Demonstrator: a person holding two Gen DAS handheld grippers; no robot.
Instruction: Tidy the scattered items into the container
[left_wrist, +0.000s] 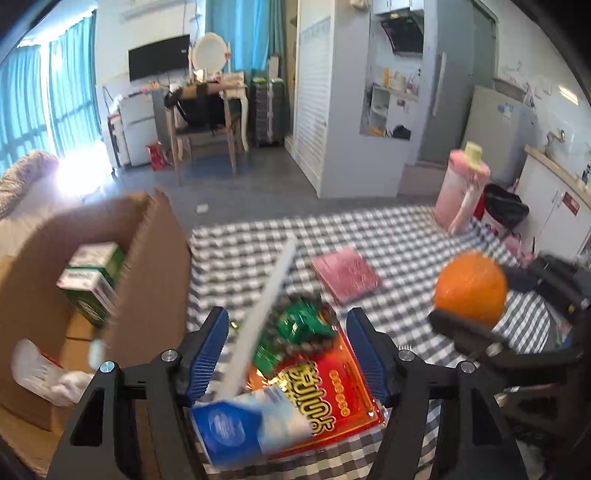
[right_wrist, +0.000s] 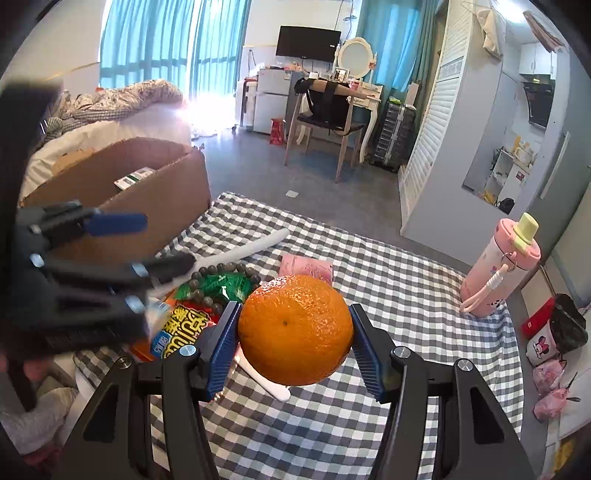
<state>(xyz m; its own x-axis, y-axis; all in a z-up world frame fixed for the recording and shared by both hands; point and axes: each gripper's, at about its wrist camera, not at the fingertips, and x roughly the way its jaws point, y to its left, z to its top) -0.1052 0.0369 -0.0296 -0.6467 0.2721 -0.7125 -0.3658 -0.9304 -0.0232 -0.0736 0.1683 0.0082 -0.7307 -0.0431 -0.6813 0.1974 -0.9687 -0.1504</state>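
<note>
Here the right tongs (right_wrist: 294, 341) clamp a round orange fruit (right_wrist: 295, 329) between their blue ribbed pads, lifted clear of the grey-and-white checked cloth (right_wrist: 388, 295) that covers the desk. The left tongs (left_wrist: 288, 354) stand apart with nothing pressed by their pads; a blue-and-white tube-shaped packet (left_wrist: 251, 424) lies blurred low between them, and a long white stick (left_wrist: 264, 317) slants up through the gap without being gripped. The open brown cardboard box (left_wrist: 147, 266) sits at the left edge of the checked cloth, and inside it are a green-and-white carton (left_wrist: 94, 284) and a white crumpled pouch (left_wrist: 40, 373). Just right of the box, on the cloth, a red flat snack packet with yellow lettering (left_wrist: 332, 391) lies under a green foil sachet (left_wrist: 303, 325) and a string of dark round beads (right_wrist: 218, 271). Further right of the box lies a pink flat square wallet (left_wrist: 347, 275). A pink bottle with a pale yellow cap (right_wrist: 502, 266) stands upright near the cloth's far right corner, well apart from the box.
</note>
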